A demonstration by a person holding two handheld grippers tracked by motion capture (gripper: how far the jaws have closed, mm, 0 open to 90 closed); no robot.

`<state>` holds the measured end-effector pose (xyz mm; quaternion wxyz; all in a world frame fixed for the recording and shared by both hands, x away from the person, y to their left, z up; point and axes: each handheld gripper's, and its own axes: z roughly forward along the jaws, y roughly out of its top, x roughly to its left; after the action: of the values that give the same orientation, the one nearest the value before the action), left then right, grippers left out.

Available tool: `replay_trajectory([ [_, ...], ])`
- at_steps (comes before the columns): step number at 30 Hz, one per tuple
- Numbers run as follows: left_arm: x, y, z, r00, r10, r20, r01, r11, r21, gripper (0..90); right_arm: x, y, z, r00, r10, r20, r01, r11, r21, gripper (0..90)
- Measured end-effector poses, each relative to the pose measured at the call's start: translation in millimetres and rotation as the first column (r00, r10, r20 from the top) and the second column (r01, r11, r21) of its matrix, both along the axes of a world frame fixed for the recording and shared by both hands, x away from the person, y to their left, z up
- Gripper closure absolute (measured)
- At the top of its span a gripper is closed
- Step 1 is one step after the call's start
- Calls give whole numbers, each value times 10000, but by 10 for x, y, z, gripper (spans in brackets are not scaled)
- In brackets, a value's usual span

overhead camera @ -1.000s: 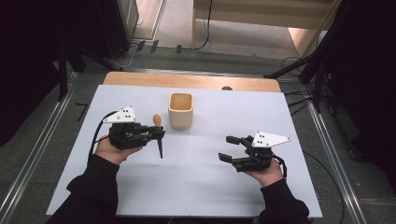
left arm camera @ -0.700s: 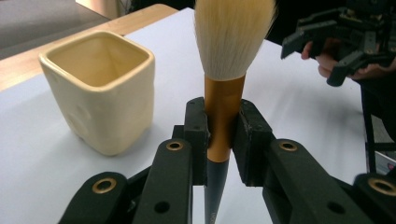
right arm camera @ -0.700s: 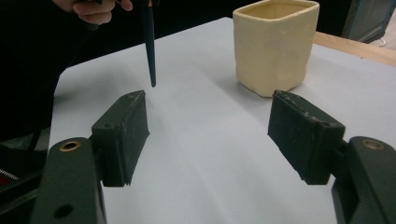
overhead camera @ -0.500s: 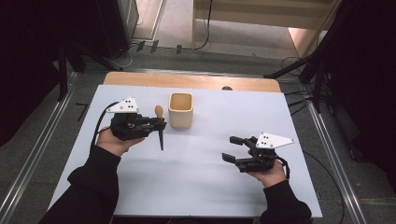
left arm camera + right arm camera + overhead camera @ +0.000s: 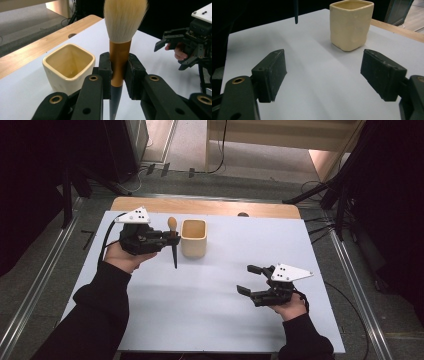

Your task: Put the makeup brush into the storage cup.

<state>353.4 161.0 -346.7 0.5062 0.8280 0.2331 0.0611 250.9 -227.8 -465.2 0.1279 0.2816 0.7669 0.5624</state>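
Note:
A makeup brush (image 5: 173, 246) with pale bristles, a copper ferrule (image 5: 119, 58) and a dark handle stands upright, bristles up. My left gripper (image 5: 167, 240) is shut on the ferrule, and both pads (image 5: 105, 72) press it. It hangs above the table, just left of a cream square cup (image 5: 194, 238), which is empty inside (image 5: 68, 66). My right gripper (image 5: 245, 280) rests low at the near right and its jaws have just been opening. They stand wide apart (image 5: 327, 75) with nothing between them. They face the cup (image 5: 350, 25), and the brush's handle tip (image 5: 296, 12) shows beyond them.
A white sheet (image 5: 210, 320) covers the table. A strip of bare wood (image 5: 210, 207) with a small hole runs along its far edge. Metal rails (image 5: 350, 270) and cables lie on the floor on both sides.
My left gripper has lifted the brush and carried it farther back, closer to the cup. The right gripper's jaws have spread wider, and that hand has stayed in place.

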Motion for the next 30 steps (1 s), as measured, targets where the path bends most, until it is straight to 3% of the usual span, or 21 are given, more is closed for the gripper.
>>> replay_trajectory([
  [17,272,-107,277,9994,225,248,-224,9997,-11,777,6,16,-11,9999,64,-156,-64,10000,10,194],
  [30,512,-271,373,9978,501,431,-507,9986,134,776,12,13,-14,9998,73,-187,-74,10000,-16,194],
])
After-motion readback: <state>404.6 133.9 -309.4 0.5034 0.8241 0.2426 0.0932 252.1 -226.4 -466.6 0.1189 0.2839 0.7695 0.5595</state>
